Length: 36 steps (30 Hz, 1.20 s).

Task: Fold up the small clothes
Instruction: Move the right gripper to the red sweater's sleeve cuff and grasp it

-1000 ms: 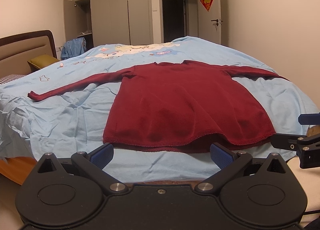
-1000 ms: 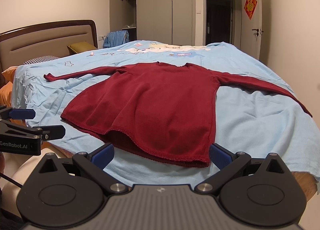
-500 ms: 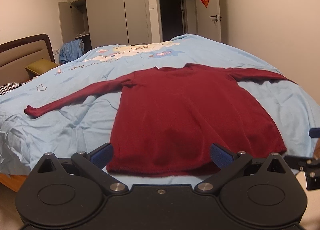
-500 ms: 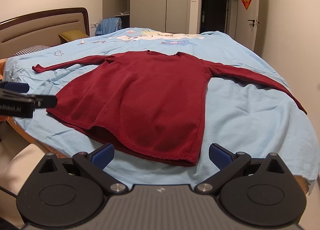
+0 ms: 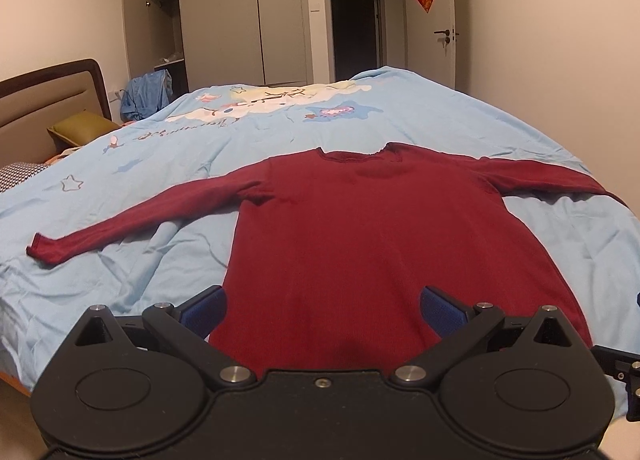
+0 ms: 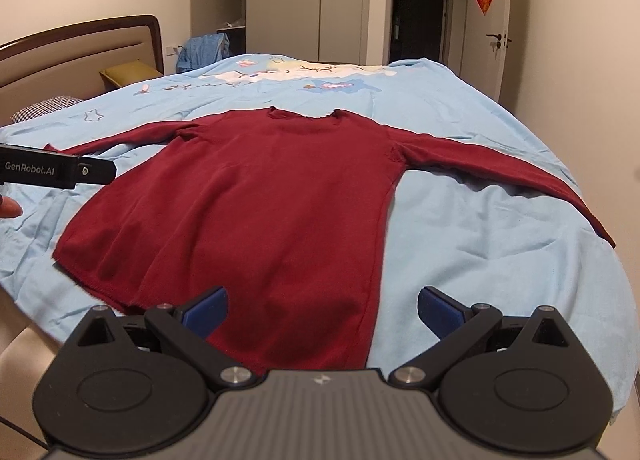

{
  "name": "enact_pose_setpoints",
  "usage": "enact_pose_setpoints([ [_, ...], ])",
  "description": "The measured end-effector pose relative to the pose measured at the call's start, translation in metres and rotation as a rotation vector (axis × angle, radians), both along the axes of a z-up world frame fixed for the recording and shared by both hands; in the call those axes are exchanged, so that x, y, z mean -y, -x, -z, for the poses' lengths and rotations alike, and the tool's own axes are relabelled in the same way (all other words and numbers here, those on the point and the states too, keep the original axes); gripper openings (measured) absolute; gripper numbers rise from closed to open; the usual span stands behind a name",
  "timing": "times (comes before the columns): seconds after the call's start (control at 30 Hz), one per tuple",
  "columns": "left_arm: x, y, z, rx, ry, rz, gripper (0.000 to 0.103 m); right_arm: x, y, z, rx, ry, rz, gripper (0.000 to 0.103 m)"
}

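A dark red sweater [image 5: 352,244] lies flat mid-frame on the bed's blue sheet [image 5: 132,268]. Left gripper [image 5: 323,306] and right gripper [image 6: 322,304] gape wide, empty. Only the right view shows a fingertip [image 6: 9,207] at its left edge.

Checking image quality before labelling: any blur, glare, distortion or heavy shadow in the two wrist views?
Left wrist view: warm indoor light, strong fisheye bending with dark corner vignette; red sweater sharp, a soft shadow at its near hem; no glare. Right wrist view: same curvature, the bed edge bows; the sweater is crisp, while the left gripper at the frame edge looks slightly soft.
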<state>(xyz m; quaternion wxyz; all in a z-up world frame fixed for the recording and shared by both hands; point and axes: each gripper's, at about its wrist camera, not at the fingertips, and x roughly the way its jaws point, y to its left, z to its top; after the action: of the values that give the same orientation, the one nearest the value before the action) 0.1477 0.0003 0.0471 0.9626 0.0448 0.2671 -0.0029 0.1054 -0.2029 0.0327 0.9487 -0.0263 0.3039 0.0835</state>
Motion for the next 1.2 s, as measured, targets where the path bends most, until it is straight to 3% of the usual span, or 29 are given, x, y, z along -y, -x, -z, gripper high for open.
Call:
enact_pose_setpoints([
  [0.3, 0.019, -0.076, 0.009, -0.015, -0.018, -0.002, 0.102, 0.036, -0.065, 0.014, -0.022, -0.045, 0.079, 0.103],
  [0.67, 0.045, -0.156, 0.046, -0.052, 0.025, -0.032, 0.102, 0.163, -0.128, 0.019, 0.171, -0.269, 0.353, 0.103],
  [0.9, 0.055, -0.172, 0.078, -0.069, 0.096, -0.054, 0.102, 0.254, -0.163, 0.029, 0.189, -0.354, 0.529, 0.103],
  [1.07, 0.062, -0.171, 0.094, -0.036, 0.076, -0.046, 0.103, 0.301, -0.187, 0.042, 0.167, -0.391, 0.617, 0.103],
  [1.2, 0.062, -0.17, 0.101, -0.014, 0.07, -0.035, 0.103, 0.332, -0.208, 0.062, 0.112, -0.529, 0.664, 0.103],
])
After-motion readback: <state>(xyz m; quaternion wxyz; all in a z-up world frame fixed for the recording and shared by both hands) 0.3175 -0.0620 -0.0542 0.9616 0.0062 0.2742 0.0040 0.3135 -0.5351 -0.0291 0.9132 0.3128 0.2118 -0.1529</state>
